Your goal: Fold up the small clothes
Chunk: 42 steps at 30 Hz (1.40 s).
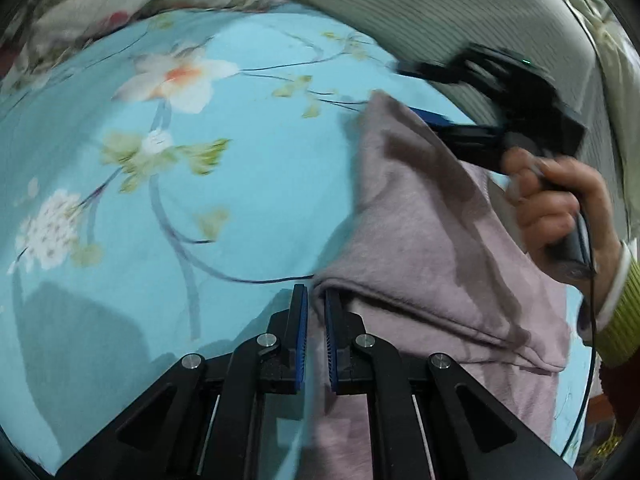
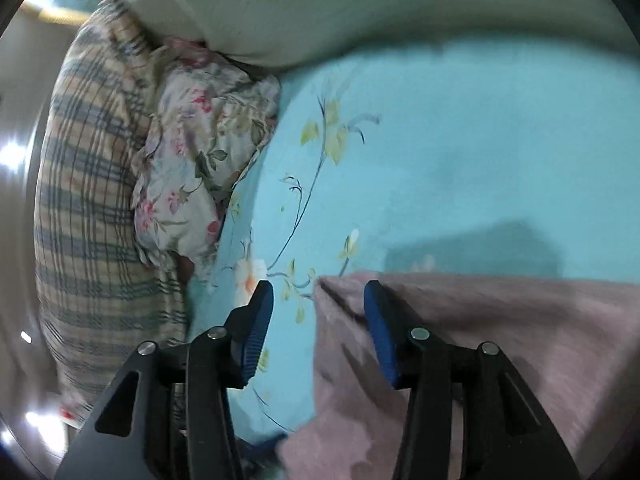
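The mauve garment [image 1: 432, 240] is spread on the blue floral bedsheet [image 1: 120, 140], partly folded. The left gripper [image 1: 316, 300] is clenched on the folded near corner; only a thin edge is pinched, so a pull may strip it free. The right gripper [image 2: 318, 300] is held half apart over the far corner, whose edge lies between the unpressed pads. If the lift is started so, the far corner is left behind and the fold is skewed.
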{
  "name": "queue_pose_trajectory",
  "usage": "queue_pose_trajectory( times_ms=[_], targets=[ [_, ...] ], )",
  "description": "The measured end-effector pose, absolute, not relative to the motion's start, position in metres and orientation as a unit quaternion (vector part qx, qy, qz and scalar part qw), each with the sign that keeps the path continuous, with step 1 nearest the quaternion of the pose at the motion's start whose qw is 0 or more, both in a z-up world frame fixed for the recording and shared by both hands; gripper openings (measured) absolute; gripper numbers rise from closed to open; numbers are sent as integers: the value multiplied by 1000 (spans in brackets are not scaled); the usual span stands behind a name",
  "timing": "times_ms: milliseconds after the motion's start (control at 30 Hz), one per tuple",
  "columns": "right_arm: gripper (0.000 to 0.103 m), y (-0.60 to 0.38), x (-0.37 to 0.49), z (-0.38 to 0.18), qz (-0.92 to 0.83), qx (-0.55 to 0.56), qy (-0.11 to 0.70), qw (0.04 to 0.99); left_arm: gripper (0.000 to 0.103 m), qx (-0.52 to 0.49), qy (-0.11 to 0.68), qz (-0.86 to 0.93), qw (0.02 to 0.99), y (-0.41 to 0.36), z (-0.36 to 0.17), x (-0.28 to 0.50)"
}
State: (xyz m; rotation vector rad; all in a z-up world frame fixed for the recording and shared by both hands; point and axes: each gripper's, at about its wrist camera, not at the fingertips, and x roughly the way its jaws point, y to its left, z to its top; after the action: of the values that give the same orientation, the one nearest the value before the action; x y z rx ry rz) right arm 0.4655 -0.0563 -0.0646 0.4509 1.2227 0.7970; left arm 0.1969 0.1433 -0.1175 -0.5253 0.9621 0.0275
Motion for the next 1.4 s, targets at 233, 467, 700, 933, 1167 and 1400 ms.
queue_pose_trajectory(
  times_ms=[233,467,700,933,1167,1400],
  targets=[
    [52,-138,380,-43,308,193,523,771,7,-281,438,0,854,163,-90,188],
    [52,-217,287,-57,215,231,531,786,41,-242,454,-44,856,130,-75,224],
    [52,-319,225,-44,50,224,488,842,60,-220,515,-66,826,116,-106,268],
    [52,-398,214,-37,-52,225,464,856,29,-131,541,-69,828,103,-113,254],
    [41,-384,238,-61,-36,193,493,847,27,-130,487,-80,860,93,-68,250],
    [12,-373,231,-33,-29,153,450,879,22,-110,532,-131,830,65,-98,261]
  ],
)
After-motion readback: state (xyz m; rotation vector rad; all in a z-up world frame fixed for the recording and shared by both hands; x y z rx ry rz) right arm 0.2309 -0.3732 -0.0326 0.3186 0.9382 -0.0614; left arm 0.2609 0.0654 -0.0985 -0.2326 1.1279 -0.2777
